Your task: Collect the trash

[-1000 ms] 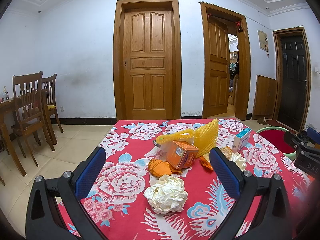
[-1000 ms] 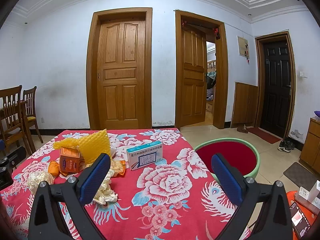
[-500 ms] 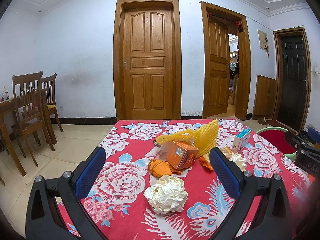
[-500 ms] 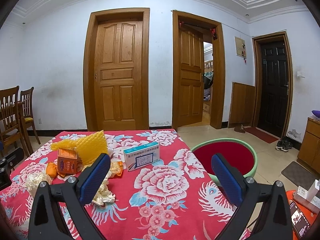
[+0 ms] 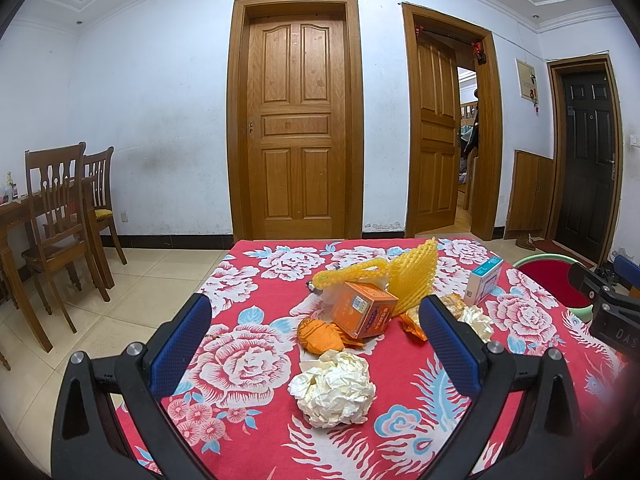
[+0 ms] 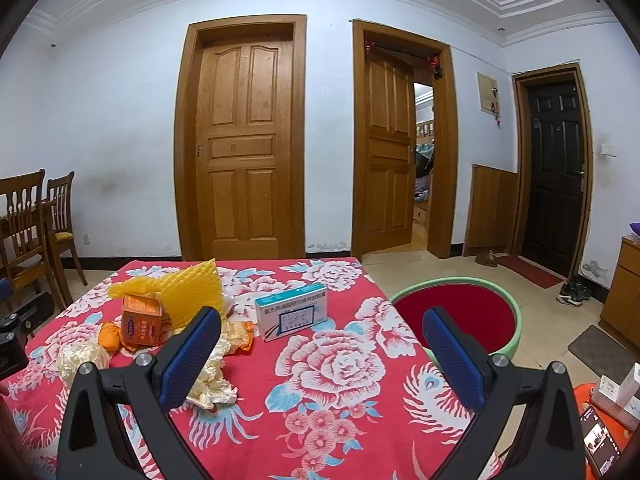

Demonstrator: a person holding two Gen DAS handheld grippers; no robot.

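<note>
Holding both tools above the floral tablecloth (image 5: 248,364), I keep the left gripper (image 5: 316,344) and right gripper (image 6: 320,354) spread wide, each empty. Beside the orange box (image 5: 366,308): crumpled white paper ball (image 5: 334,390) just nearer me, yellow foam netting (image 5: 412,280) behind it, white-and-blue carton (image 6: 292,314) to its right. Beyond the carton, off the cloth's right edge, stands the green-rimmed red basin (image 6: 460,312).

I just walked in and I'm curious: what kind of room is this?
Probably a home's dining or living room: wooden dining chairs by the wall, panelled wooden doors, and a table under a flowered cloth strewn with trash.
</note>
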